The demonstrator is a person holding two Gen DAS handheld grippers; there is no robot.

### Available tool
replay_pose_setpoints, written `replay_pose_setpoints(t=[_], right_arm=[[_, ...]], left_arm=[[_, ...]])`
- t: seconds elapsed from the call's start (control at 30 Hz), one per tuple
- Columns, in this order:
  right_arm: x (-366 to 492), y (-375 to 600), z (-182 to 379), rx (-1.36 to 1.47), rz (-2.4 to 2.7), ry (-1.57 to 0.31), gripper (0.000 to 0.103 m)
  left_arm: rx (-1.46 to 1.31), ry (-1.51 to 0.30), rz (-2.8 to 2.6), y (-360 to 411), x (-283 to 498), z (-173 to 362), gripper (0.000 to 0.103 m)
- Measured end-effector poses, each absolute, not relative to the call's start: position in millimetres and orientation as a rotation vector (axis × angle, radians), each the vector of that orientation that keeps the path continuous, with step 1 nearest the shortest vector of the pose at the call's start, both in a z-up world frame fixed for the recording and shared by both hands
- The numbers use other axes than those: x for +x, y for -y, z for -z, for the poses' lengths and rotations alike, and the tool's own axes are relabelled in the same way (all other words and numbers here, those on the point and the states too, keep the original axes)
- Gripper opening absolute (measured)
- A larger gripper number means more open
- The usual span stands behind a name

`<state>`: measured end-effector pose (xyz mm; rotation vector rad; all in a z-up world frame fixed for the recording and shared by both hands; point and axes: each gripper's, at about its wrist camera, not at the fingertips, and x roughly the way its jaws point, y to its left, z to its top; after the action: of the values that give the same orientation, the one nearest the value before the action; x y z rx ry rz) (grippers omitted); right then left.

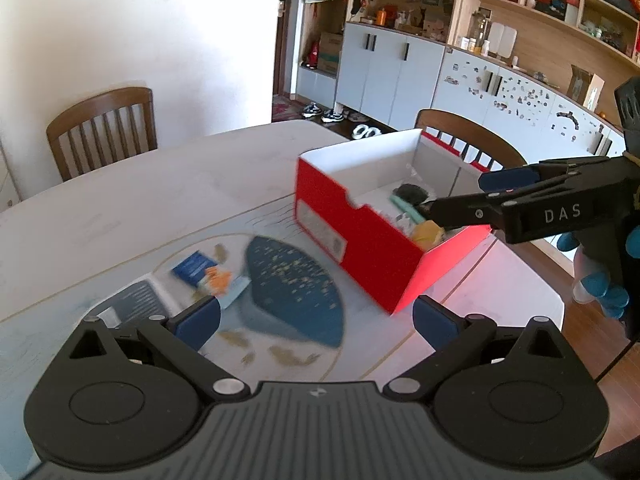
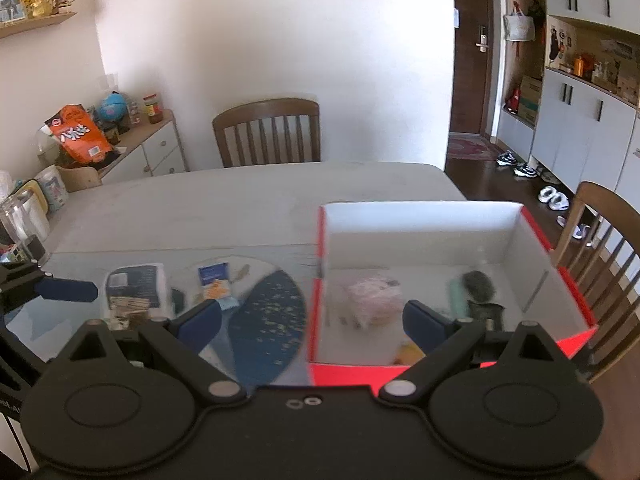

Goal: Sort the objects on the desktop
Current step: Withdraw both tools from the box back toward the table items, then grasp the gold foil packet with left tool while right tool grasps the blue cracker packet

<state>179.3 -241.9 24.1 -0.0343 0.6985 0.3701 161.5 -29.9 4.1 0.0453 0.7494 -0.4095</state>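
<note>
while both spread wide, left tool (image 1: 316, 320), right tool (image 2: 312, 320), one red box (image 2: 440, 374), two chairs (image 2: 267, 130)

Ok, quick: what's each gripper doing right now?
Left gripper: open, nothing between its fingers.
Right gripper: open, empty, by the red box.

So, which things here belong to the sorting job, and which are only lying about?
Job:
- red box
- blue fan
- blue card
- booklet
- pink item inside the box

Lying about:
- chair
- orange bag
- globe
- shoes
</note>
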Motion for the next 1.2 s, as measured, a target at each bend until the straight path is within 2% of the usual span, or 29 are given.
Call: replay_pose_setpoints(t=[0.37,0.93,1.13,1.2], right_arm=[[193,177,-19,-0.062,-0.433,-0.684,0.098],[239,114,23,-0.123,-0.521,-0.725,0.094],[257,99,46,-0.151,-0.541,-0.752,0.092],[262,97,53,-0.156,-0.545,-0.766,0.091]], left_arm=[[0.023,-0.741,0.292,-26,162,9,0.103],[-0.141,-0.834,0.083,-76,191,64,0.102],[-0.2,-0.849,0.038,-79,200,75,0.094],[-0.22,-0.852,0.029,-79,202,78,0.085]])
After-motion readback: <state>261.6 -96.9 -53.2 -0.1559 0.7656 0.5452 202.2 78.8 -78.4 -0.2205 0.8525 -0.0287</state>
